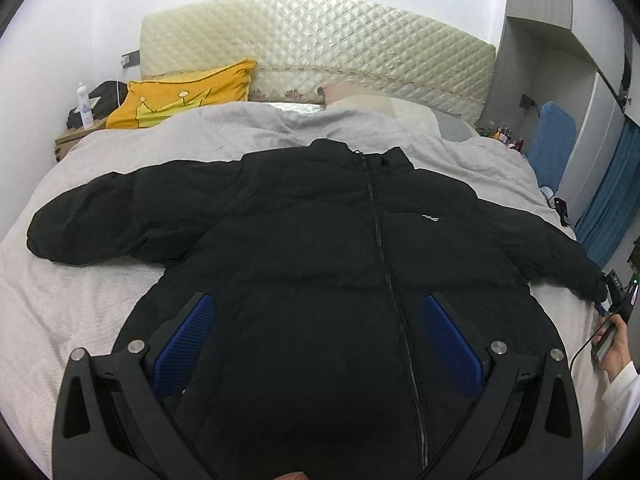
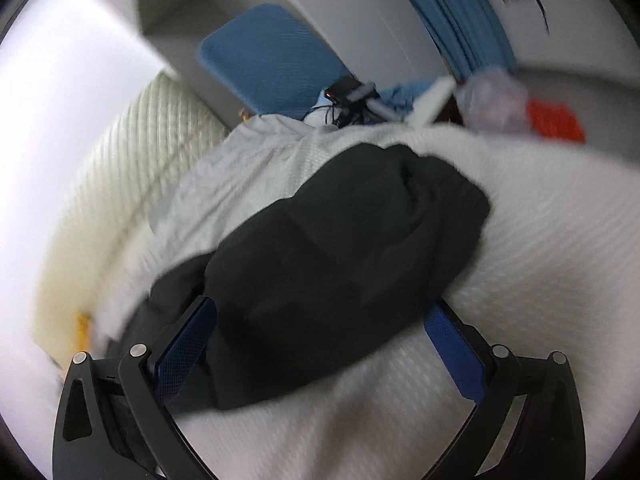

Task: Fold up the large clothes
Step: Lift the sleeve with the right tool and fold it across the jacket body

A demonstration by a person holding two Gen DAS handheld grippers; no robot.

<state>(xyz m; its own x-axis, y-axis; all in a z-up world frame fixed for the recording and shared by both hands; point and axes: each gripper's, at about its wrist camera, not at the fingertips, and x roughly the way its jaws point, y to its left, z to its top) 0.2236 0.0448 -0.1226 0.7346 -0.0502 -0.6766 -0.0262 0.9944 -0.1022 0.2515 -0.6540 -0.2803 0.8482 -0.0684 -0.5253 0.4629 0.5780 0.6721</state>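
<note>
Left gripper [image 1: 316,340] hovers spread wide over the hem of the black puffer jacket [image 1: 320,240], zipped, flat on the bed [image 1: 80,300]. Right gripper [image 2: 320,344] gapes too, straddling the right sleeve [image 2: 340,248], nothing pinched. Looks bulky, soft, likely slippery; the cuff seems the best hold. 2 pillows beyond.

quilted headboard [image 1: 316,36], white wall [image 1: 80,8]
</note>
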